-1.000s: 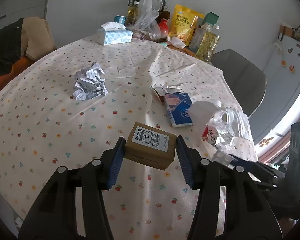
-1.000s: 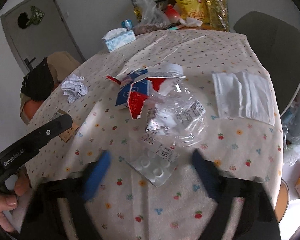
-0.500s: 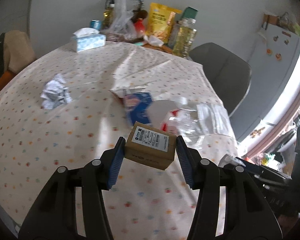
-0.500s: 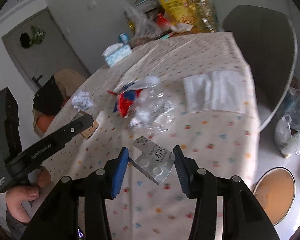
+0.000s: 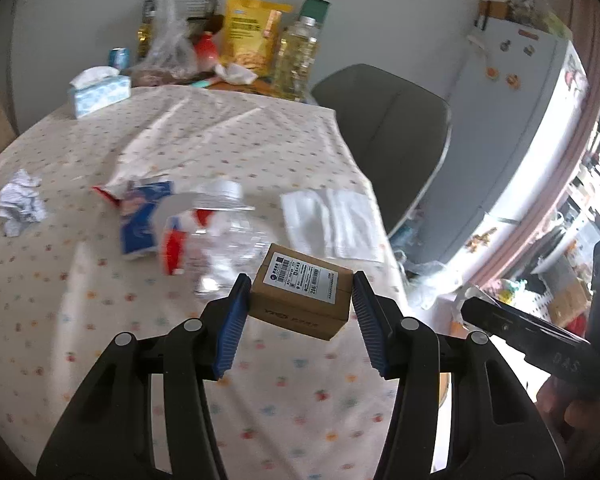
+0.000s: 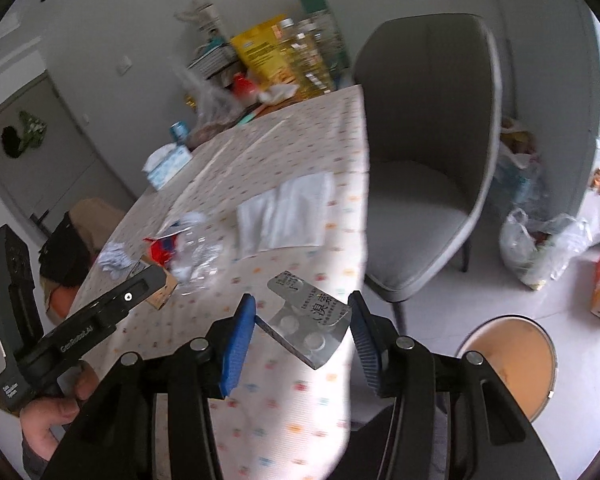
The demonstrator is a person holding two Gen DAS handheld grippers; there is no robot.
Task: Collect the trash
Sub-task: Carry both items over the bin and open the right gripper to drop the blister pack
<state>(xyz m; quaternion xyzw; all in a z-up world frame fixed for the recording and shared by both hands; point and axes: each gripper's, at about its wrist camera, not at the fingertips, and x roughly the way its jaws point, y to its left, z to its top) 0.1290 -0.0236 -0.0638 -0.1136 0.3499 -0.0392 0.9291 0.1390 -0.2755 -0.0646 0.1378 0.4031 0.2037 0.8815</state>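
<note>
A small brown cardboard box [image 5: 300, 297] with a white printed label is being clamped between the blue ribbed pads of the left gripper [image 5: 299, 300] and is being held clear above the round table with the dotted cloth [image 5: 100, 328]. A flat silver foil blister pack [image 6: 308, 319], holding round white tablets, is being pinched at a tilt between the pads of the right gripper [image 6: 302, 320], above the table's near edge. On the table, one crumpled ball of white paper [image 5: 20, 208], one flattened blue and red carton [image 5: 142, 216], one crushed clear plastic bottle [image 5: 228, 236] and one folded white tissue [image 5: 332, 224] are lying. Beside the table, one grey padded chair [image 6: 424, 152] is standing, and one round tan-lined bin [image 6: 508, 356] is being seen on the floor.
</note>
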